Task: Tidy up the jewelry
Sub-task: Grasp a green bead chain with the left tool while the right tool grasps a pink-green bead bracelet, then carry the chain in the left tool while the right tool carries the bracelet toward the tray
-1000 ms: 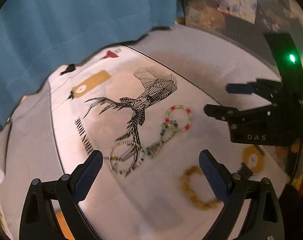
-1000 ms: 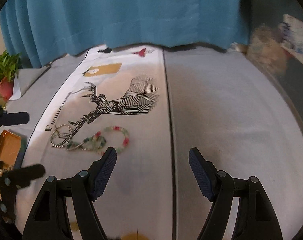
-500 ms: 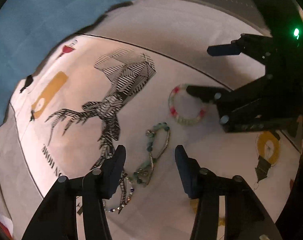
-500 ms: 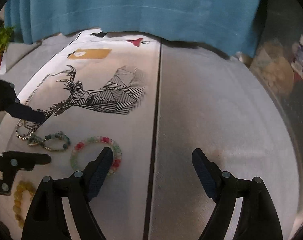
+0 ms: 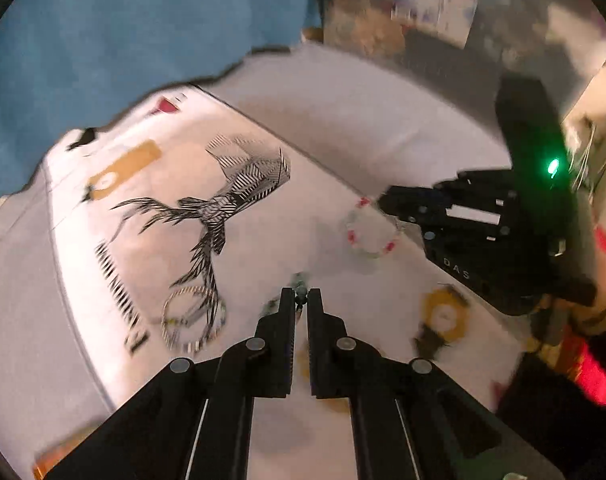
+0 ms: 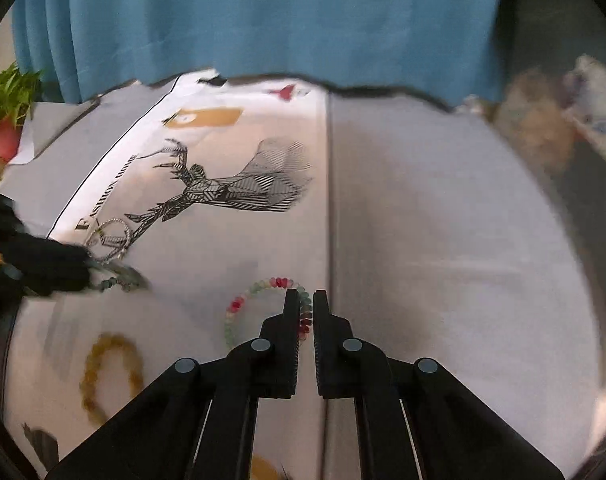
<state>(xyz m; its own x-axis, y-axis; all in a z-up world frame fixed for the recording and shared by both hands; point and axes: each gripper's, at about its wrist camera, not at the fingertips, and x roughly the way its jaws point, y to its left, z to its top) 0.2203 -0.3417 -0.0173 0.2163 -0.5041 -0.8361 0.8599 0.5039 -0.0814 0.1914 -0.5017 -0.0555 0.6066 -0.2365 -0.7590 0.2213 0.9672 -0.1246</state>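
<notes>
My left gripper [image 5: 301,300] is shut, and the dark green bead bracelet [image 5: 300,289] is pinched at its tips, just above the white cloth [image 5: 263,120]. From the right wrist view this gripper [image 6: 79,270] comes in from the left with that green bracelet [image 6: 119,280] trailing from it. My right gripper [image 6: 307,304] is shut on the red, green and pale bead bracelet [image 6: 239,304], whose loop hangs to the left of the fingers. That bracelet [image 5: 367,236] also shows in the left wrist view, at the right gripper's [image 5: 387,204] tips. A silver bracelet [image 5: 193,318] and a yellow bead bracelet [image 6: 111,372] lie loose on the cloth.
The cloth bears a black deer print [image 6: 231,192] and a yellow bulb print [image 5: 443,316]. A blue curtain [image 6: 263,20] hangs behind the table. A potted plant [image 6: 3,108] stands at the far left. Blurred clutter [image 6: 543,136] lies on the dark floor to the right.
Both grippers went from wide open to shut. The left one closed on the green bracelet, the right one on the red and green bracelet, and both have lifted slightly off the cloth.
</notes>
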